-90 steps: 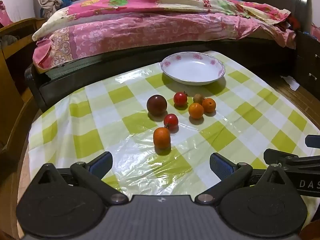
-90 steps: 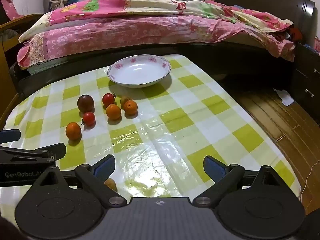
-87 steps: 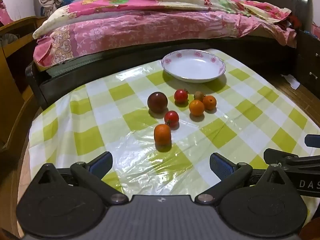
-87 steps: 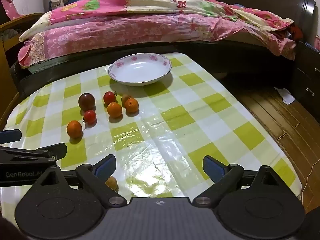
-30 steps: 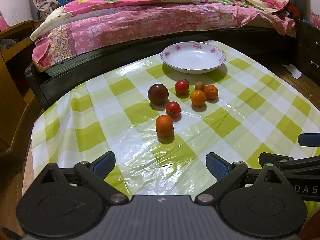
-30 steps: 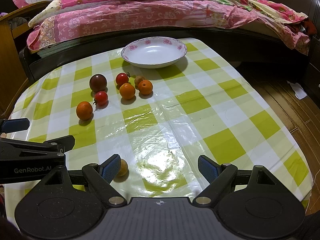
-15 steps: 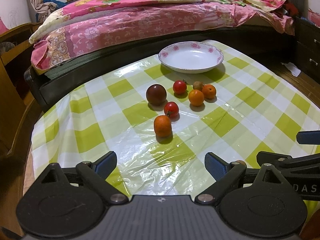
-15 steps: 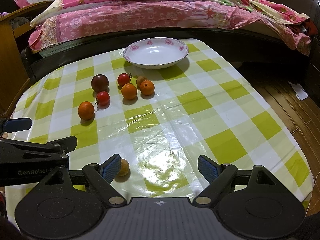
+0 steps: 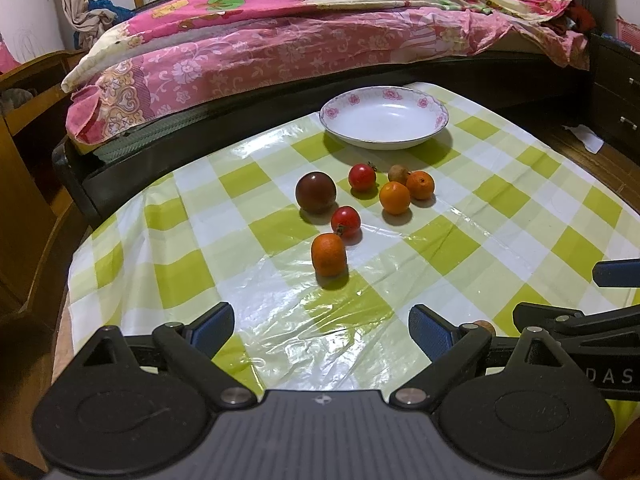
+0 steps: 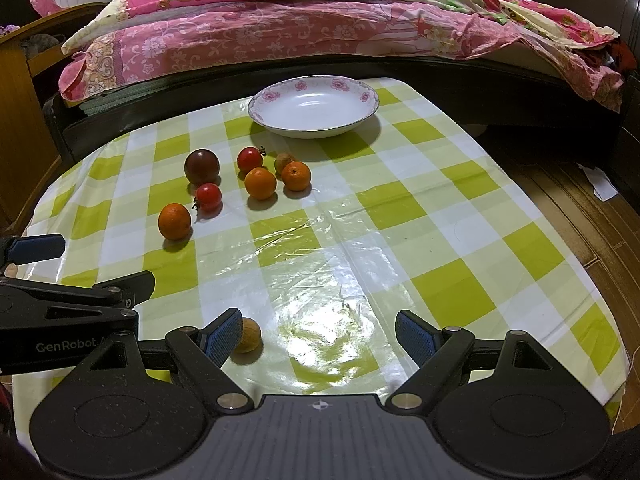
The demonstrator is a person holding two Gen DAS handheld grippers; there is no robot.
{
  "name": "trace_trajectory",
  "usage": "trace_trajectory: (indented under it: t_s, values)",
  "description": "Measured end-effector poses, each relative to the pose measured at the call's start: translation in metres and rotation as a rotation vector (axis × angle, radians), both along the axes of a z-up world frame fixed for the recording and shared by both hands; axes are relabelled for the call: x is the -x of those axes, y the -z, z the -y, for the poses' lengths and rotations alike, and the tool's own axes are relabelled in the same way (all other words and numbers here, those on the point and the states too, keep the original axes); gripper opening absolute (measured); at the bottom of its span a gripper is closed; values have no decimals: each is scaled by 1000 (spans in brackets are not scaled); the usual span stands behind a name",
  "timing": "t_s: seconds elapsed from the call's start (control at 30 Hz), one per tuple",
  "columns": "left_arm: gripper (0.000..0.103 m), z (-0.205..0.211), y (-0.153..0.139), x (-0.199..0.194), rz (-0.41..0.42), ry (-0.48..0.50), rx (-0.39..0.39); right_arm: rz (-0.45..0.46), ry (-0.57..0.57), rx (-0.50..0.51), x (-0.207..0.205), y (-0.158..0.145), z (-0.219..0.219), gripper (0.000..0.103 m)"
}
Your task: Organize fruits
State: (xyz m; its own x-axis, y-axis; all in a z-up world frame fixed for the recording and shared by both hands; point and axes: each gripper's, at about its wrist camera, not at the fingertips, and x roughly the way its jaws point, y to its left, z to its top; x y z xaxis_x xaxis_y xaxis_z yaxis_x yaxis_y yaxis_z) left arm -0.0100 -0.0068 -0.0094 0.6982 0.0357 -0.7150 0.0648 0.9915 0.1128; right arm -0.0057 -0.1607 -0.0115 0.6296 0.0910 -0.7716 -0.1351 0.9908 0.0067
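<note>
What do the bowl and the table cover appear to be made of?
Bowl: probably glazed ceramic, given the glossy white surface, highlights and printed pink flowers on the rim. Table cover: likely plastic or vinyl sheet, given its shiny glare, creases and green-and-white checks.

Tablecloth [image 10: 400, 208]: glossy plastic, wrinkled. Bowl [image 10: 280, 116]: glazed ceramic. Floor [image 10: 592, 224]: wood. Gripper pads [image 10: 224, 336]: ribbed blue.

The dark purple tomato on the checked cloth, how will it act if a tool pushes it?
The dark purple tomato looks round and smooth, so it would likely roll. The glossy plastic tablecloth probably offers little grip. A red cherry tomato sits close beside it and may get knocked.
</note>
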Motion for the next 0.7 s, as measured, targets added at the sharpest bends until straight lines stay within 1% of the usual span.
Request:
trace_trajectory:
  t_s: [0.23,0.3,0.4,0.43,0.47,0.53,0.6,0.63,0.67,0.7]
  values:
    - [99,5,-8,2,20,10,-31,-2,-9,-19,1,-3,2,80]
    - [99,5,-9,2,35,23,-47,-5,-10,-36,0,-4,5,80]
    - [99,3,-7,-1,29,47,-58,-24,-23,-51,-2,-2,4,79]
    - [99,2,-5,-2,26,56,-56,-29,-32,-48,-3,0,3,79]
    - [99,1,-4,-2,22,62,-52,-33,-40,-45,-3,1,3,75]
    - [99,-3,0,-4,-3,73,-41,-44,-62,-41,-4,5,0,72]
    - [99,-10,1,-2,-10,80,-8,-56,-82,-43,-4,8,-2,71]
    - [99,-13,1,-2,-17,78,8,-61,-98,-52,-3,9,-3,68]
    - [99,-16,2,-3,-21,74,18,-59,-120,-58,-2,10,-4,64]
    - [99,-18,2,-3,-22,71,27,-53,-143,-56,-2,10,-7,62]
